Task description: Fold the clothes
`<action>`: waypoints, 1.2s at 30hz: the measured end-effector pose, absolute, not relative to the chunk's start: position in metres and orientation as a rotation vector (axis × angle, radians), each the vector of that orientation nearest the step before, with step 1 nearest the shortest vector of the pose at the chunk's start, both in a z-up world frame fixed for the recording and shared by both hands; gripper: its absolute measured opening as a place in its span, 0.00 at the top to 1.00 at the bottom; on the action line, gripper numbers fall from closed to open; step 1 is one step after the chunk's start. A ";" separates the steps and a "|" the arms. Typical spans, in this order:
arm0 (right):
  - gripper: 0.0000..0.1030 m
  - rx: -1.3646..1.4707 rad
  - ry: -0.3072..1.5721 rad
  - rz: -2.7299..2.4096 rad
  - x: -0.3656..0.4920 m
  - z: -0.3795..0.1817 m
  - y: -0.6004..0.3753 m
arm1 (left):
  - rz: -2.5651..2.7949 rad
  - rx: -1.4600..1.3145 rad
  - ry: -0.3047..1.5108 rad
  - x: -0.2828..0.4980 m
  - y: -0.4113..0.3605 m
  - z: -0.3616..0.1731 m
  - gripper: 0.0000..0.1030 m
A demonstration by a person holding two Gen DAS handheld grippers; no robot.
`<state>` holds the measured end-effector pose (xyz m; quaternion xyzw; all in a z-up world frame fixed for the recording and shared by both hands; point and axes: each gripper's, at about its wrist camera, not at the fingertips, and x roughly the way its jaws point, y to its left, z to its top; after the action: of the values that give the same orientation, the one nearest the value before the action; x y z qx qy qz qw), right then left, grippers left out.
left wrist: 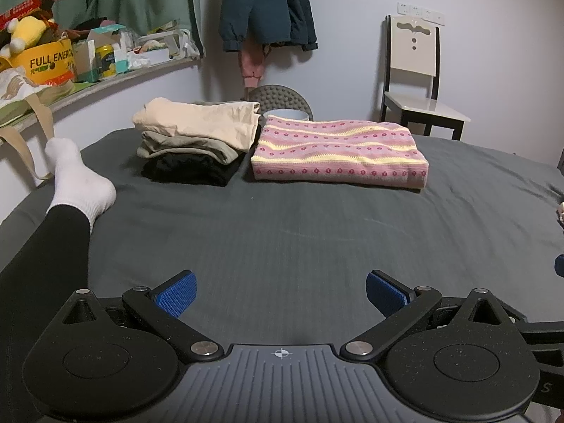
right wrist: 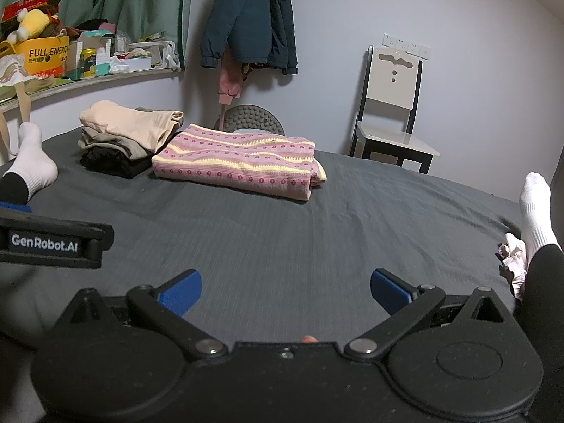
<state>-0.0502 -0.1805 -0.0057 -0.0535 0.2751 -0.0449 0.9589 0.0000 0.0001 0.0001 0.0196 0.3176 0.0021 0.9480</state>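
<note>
A folded pink and yellow patterned knit [left wrist: 338, 155] [right wrist: 236, 160] lies flat at the far side of the grey bed sheet [left wrist: 282, 232] [right wrist: 317, 211]. To its left sits a stack of folded clothes [left wrist: 197, 137] [right wrist: 127, 134], beige on top, olive in the middle, black at the bottom. My left gripper [left wrist: 281, 294] hovers open over bare sheet, well short of both piles. My right gripper [right wrist: 285, 290] is open too, with nothing between its blue pads [right wrist: 181, 292]. The left gripper's body [right wrist: 53, 238] shows at the left edge of the right wrist view.
A person's legs in black with white socks [left wrist: 77, 179] [right wrist: 535, 208] rest on the bed at both sides. A small crumpled pale garment [right wrist: 513, 264] lies by the right leg. Beyond the bed stand a chair [left wrist: 419, 81], hanging jackets [left wrist: 264, 7] and a cluttered shelf [left wrist: 88, 81].
</note>
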 end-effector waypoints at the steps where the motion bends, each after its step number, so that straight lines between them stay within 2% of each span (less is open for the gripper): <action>1: 0.00 -0.108 0.558 -0.091 -0.050 -0.006 -0.180 | 0.002 0.036 0.648 0.000 0.001 0.001 0.00; 36: 0.00 -0.100 0.558 -0.096 -0.051 -0.006 -0.180 | -0.003 0.039 0.653 0.001 -0.002 -0.003 0.00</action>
<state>-0.0508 -0.1805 -0.0059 -0.0495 0.2754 -0.0472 0.9589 0.0012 -0.0020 -0.0033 0.0193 0.3206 -0.0016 0.9470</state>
